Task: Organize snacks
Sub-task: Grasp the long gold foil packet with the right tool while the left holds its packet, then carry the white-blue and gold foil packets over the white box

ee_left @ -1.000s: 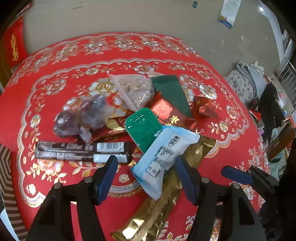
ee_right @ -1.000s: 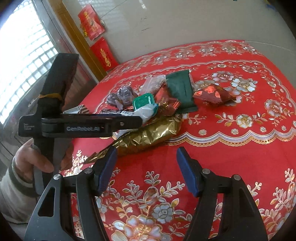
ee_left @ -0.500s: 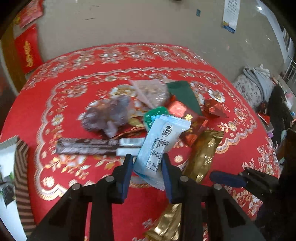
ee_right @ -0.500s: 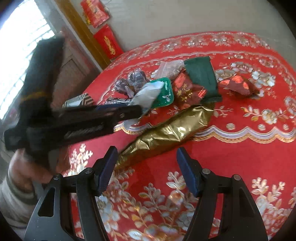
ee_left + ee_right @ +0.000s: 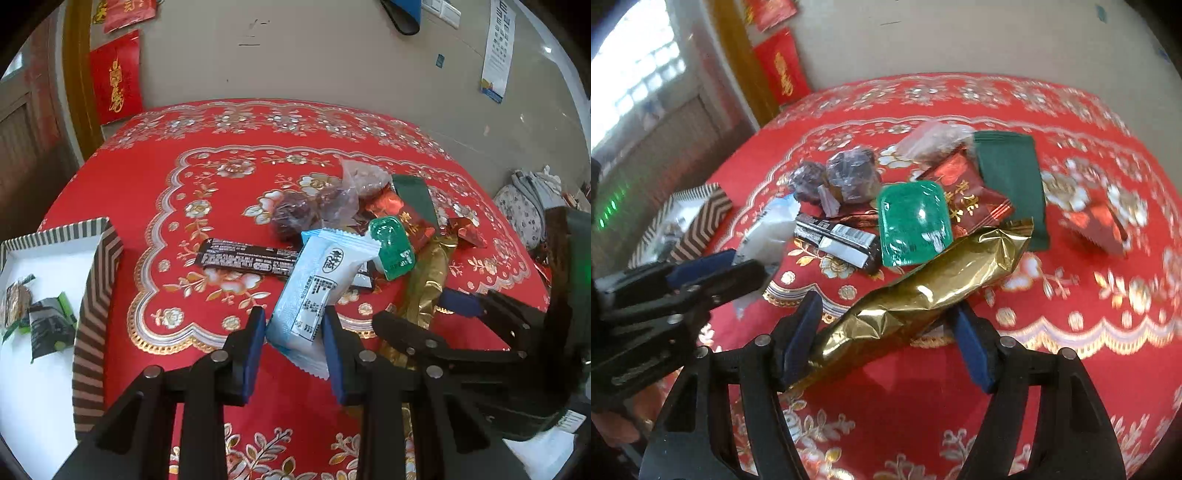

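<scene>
My left gripper (image 5: 293,328) is shut on a pale blue snack packet (image 5: 317,288) and holds it above the red tablecloth; the packet (image 5: 764,232) and gripper also show in the right wrist view. My right gripper (image 5: 886,328) is open, its jaws on either side of a long gold foil packet (image 5: 923,291) that lies on the cloth (image 5: 424,284). Beyond lie a black bar (image 5: 243,256), a green jelly cup (image 5: 914,223), a red packet (image 5: 964,192), a dark green packet (image 5: 1008,173) and wrapped dark sweets (image 5: 849,177).
A striped box (image 5: 96,295) with a white inside holds a few small packets (image 5: 51,325) at the left table edge; it also shows in the right wrist view (image 5: 701,221). A small red packet (image 5: 1097,221) lies apart at the right. A wall stands behind the table.
My left gripper closed on the pale blue packet and lifted it off the pile, swinging left toward the striped box. My right gripper moved forward over the gold packet's near end.
</scene>
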